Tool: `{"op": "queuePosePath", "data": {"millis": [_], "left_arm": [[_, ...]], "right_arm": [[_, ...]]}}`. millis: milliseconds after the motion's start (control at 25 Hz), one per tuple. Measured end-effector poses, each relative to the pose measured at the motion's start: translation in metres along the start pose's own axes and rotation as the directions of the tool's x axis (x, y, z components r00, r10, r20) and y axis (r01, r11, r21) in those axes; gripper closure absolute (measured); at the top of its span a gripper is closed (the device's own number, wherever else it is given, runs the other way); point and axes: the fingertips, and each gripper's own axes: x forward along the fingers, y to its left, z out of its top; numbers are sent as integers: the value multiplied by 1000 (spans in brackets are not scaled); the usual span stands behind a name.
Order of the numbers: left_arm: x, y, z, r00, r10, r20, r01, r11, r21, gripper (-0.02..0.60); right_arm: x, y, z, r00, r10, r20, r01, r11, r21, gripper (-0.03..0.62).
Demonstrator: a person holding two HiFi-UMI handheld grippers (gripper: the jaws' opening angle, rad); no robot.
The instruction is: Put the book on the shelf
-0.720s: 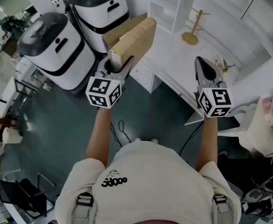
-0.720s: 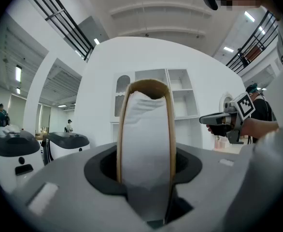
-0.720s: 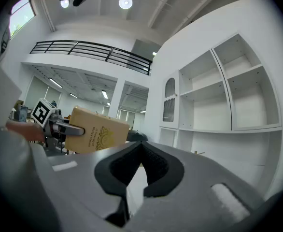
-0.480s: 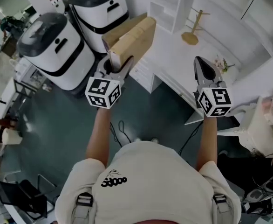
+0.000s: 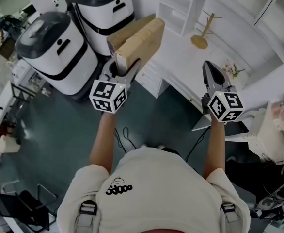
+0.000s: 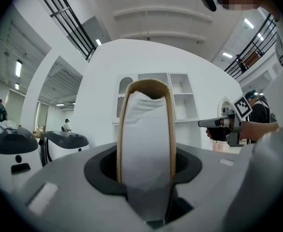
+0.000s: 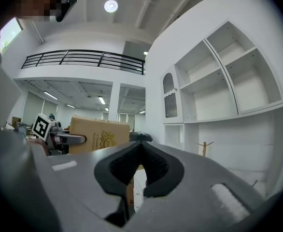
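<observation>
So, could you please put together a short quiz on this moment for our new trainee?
1. True or false: the left gripper is clamped on the book.
2. The right gripper is: A) shut with nothing in it; B) shut on a cup; C) open around a box.
3. What stands on the white counter near the shelf?
Key: 1 true; 2 A; 3 a small wooden stand with pegs.
</observation>
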Motion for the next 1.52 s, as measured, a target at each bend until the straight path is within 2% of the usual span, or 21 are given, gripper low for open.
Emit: {"op": "queuePosePath", "data": {"millis": [280,520,800,1240,1520], "left_arm": [[10,21,-11,1000,-28,-5,28,999,-22,354],[42,37,-17,1000,-30,-7,30,999,-20,354],[125,60,-24,999,-7,-36,7,1000,-13,354],[291,96,-9,998,56,-36,-57,998,-24,353],[353,114,-24,991,113,-71,-116,992,-41,353]], "right_arm": [[19,14,-7,1000,9,-15,-9,1000,-15,593],[47,-5,-5,1000,22,-4,-22,999,-48,594],[120,-72,-13,998,63,-28,-63,998,12,594],[242,-203,6,988,154,-34,-155,988,-27,594],[295,-251,-7,976,211,-56,-212,977,-23,592]]}}
